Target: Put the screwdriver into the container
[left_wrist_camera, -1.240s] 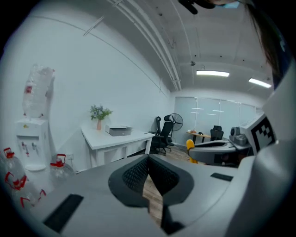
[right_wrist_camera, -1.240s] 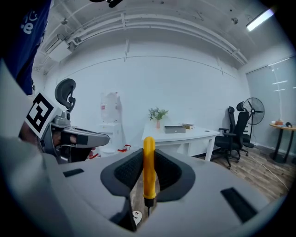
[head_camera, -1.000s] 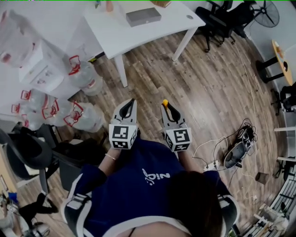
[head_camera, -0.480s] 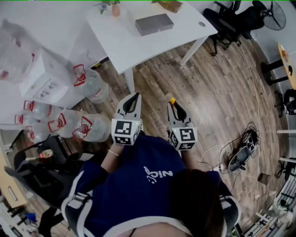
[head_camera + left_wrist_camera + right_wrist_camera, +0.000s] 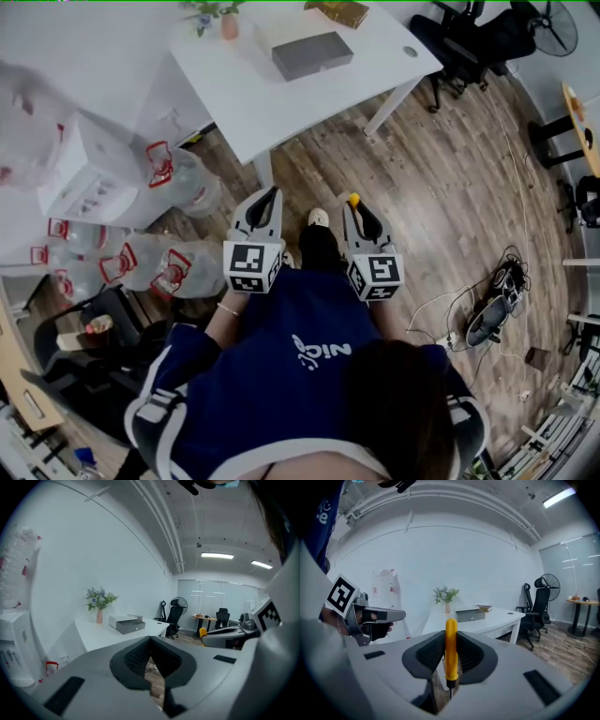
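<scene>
Right gripper (image 5: 450,654) is clamped on the screwdriver (image 5: 450,644) — yellow handle upright between the pads, its top poking above the jaw tips, dark shaft pointing down toward the claw's base. Jaws are partly closed, only as wide as the handle. Left gripper (image 5: 150,641) carries nothing: its jaw tips meet, with just a thin slit of wood floor (image 5: 422,187) visible behind them. The claws are held side by side, the left one near the right claw's left flank. Grey container (image 5: 312,55) sits on the white table (image 5: 244,84) ahead of both claws, well apart from them — screwdriver not in it. Small vase of flowers (image 5: 229,23) stands to the container's left.
</scene>
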`<state>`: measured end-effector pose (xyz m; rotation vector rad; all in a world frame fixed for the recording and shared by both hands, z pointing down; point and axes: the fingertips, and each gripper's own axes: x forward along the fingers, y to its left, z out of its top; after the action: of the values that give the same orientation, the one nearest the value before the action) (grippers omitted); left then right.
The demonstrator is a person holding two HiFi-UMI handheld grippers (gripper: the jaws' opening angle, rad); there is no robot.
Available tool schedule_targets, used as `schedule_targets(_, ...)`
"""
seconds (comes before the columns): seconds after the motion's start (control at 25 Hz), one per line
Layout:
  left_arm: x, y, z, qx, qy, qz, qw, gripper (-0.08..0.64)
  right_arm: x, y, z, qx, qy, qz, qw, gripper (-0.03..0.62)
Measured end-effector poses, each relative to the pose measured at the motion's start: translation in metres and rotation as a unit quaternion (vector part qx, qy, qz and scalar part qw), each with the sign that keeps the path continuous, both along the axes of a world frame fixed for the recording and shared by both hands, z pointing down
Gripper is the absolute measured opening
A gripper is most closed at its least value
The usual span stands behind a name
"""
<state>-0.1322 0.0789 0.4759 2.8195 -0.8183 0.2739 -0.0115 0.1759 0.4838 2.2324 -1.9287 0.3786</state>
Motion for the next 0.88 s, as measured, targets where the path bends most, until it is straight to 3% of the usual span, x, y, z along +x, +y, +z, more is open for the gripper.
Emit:
schedule_targets(0.44, 0.058, -0.075, 0.012, -0.019, -0.02, -0.042, 0.9987, 0.017, 0.066, -0.104, 0.022, -0.011, -0.024, -0.057, 0.998, 0.089)
schedule_targets(0.88, 0.158, -0.179, 0.0, -0.019, -0.019, -0.106, 0.994, 0.017, 0.174, -0.223, 0.006, -0.011, -0.012, -0.132, 0.991, 0.089)
